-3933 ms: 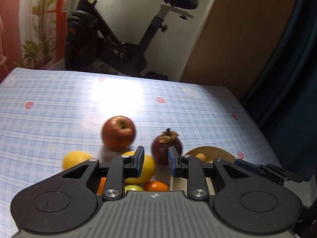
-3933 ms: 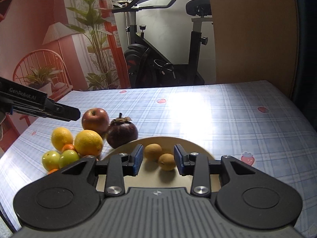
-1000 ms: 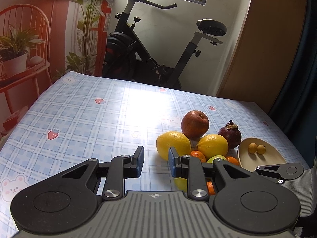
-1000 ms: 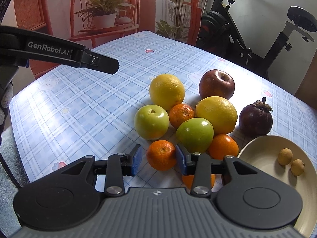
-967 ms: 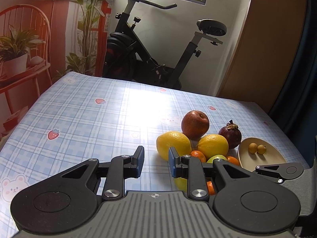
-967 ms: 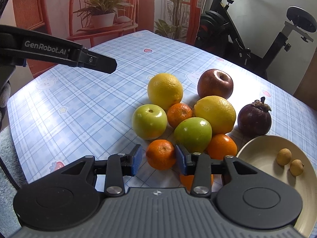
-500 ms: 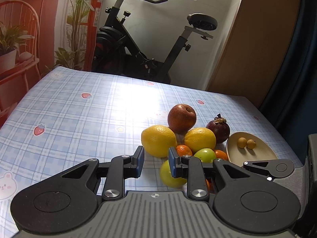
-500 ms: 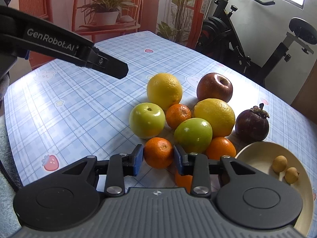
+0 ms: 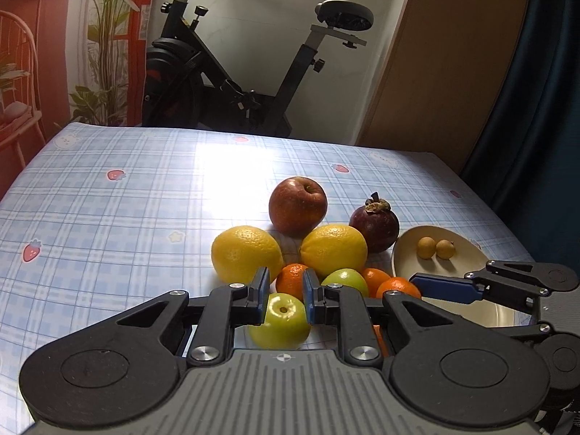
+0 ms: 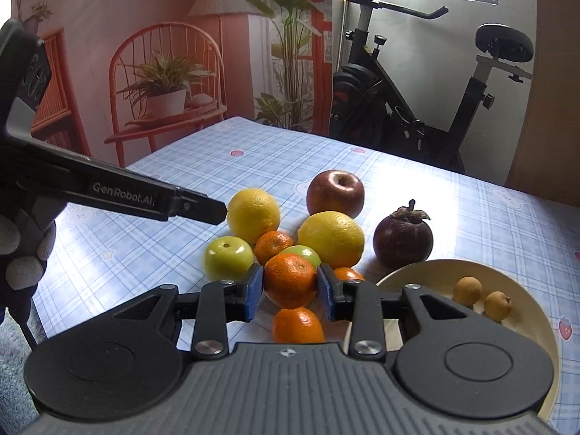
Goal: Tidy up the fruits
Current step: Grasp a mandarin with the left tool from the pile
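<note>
Lifting tangerine [image 10: 290, 280], right claw [image 10: 289, 290] clamped.

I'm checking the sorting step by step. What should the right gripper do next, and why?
Probably carry it over to the plate. The right gripper has its fingers closed on a tangerine, lifted above the pile, and the plate, which holds only two small fruits, lies just to its right.

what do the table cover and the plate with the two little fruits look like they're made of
Table cover: probably vinyl or oilcloth. It lies smooth, and its printed blue check with strawberries throws back a bright patch of window glare. Plate: cream, matte, with a soft even rim; ceramic or melamine, the look leaves that open. The two small tan fruits in it have dull, rough skins.
</note>
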